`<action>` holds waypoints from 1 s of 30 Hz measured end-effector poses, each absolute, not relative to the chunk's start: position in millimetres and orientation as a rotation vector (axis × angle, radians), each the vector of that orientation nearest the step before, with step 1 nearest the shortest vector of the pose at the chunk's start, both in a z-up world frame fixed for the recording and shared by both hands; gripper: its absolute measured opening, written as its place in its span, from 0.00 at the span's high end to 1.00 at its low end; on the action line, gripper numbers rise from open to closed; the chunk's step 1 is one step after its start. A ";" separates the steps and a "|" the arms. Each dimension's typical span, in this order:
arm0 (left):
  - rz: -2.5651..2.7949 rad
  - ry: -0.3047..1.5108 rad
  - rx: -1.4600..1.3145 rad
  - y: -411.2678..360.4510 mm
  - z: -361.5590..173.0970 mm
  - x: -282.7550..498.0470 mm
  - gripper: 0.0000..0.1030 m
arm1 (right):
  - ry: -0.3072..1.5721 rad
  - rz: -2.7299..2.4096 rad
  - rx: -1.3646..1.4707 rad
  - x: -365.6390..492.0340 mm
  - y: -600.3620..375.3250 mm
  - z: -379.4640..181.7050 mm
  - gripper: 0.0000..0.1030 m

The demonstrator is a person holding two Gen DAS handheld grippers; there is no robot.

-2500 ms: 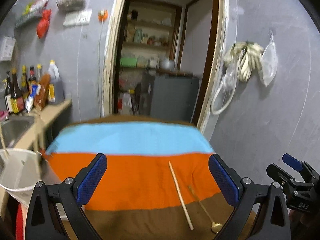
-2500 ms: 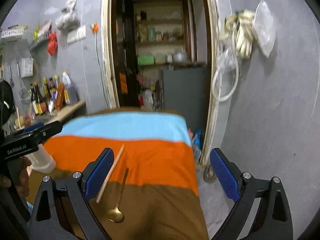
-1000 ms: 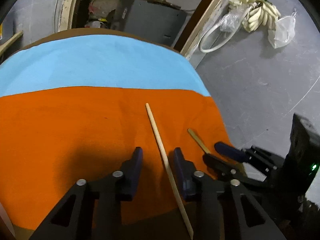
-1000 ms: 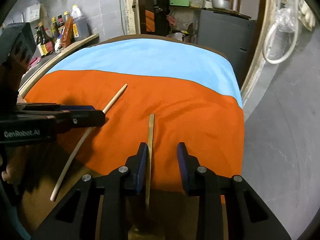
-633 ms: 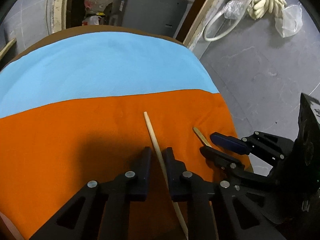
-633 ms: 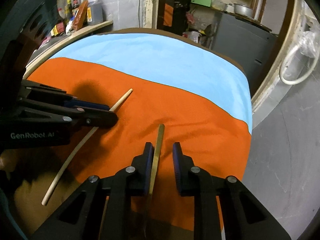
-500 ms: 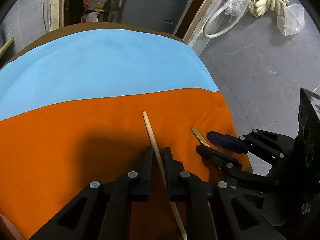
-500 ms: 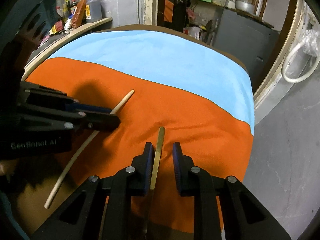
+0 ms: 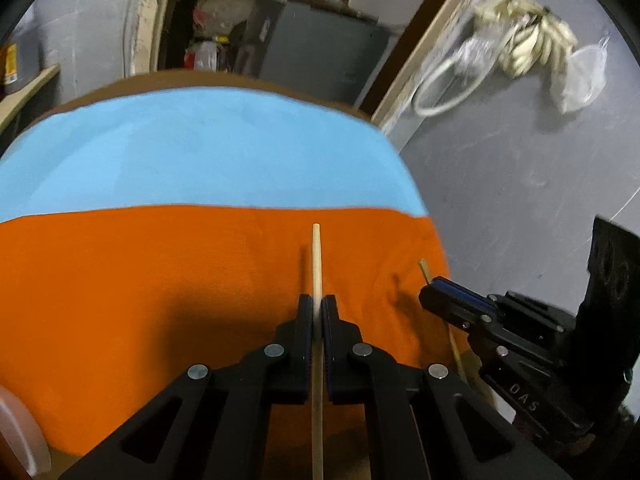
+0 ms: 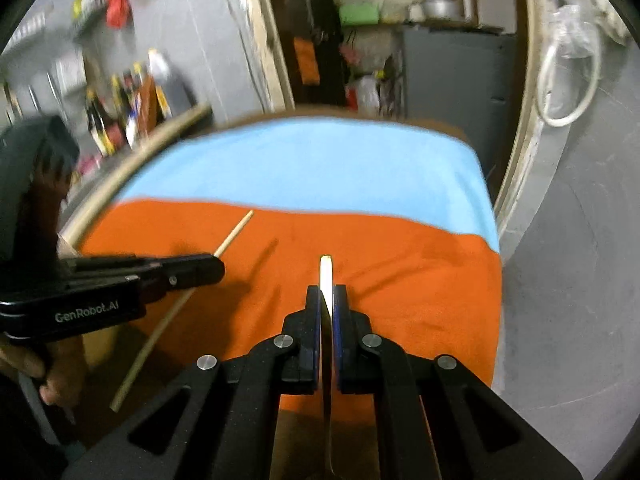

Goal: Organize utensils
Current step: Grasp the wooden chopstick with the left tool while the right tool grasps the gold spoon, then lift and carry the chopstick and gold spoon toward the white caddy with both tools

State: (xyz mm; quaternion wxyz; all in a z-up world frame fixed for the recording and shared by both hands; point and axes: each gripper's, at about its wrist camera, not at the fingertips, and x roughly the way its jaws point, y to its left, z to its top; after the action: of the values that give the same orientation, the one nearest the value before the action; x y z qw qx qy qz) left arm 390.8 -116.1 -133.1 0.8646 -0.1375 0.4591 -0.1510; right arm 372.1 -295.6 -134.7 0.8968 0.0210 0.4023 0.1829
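The left tool [image 9: 318, 306] is clamping a wooden chopstick [image 9: 316, 256] between its closed jaws, the stick pointing ahead over the orange band of the striped cloth [image 9: 160, 264] that is covering the surface. The right tool [image 10: 327, 294] is gripping the flat handle of a golden spoon [image 10: 326, 270] in the same way, its jaws pressed against the metal; the bowl end is running back under the tool. Both utensils are casting shadows on the cloth. A hand [image 10: 44, 376] is holding the left tool's body.
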 end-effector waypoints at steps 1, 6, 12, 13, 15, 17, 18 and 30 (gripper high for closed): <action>-0.323 0.932 -0.299 -113.3 -126.4 383.6 0.95 | 0.815 0.376 0.050 368.1 -297.7 -132.7 0.95; -0.341 0.797 -0.317 -104.5 -101.0 348.6 0.95 | 0.730 0.365 0.072 338.3 -301.6 -121.0 0.95; -0.353 0.716 -0.324 -94.3 -78.7 317.8 0.95 | 0.674 0.345 0.063 313.8 -295.7 -105.1 0.96; -0.353 0.711 -0.326 -93.2 -76.6 315.7 0.95 | 0.672 0.341 0.062 309.9 -295.7 -101.0 0.96; -0.356 0.695 -0.341 -86.7 -69.3 307.4 0.95 | 0.666 0.322 0.044 298.3 -292.6 -93.8 0.99; -0.359 0.684 -0.353 -80.0 -64.0 299.5 0.95 | 0.656 0.315 0.034 289.7 -288.8 -87.5 0.98; -0.361 0.680 -0.358 -76.4 -61.7 295.4 0.95 | 0.650 0.310 0.033 284.7 -288.0 -83.7 0.99; -0.361 0.629 -0.438 -33.6 -36.1 254.7 0.95 | 0.568 0.254 0.065 231.5 -273.4 -47.7 0.99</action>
State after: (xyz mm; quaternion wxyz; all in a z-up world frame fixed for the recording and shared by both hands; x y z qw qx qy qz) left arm 254.7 -33.6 -36.1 0.9117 -0.2124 0.3051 -0.1750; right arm 231.5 -273.4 -47.7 0.9515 0.0321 0.2793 0.1251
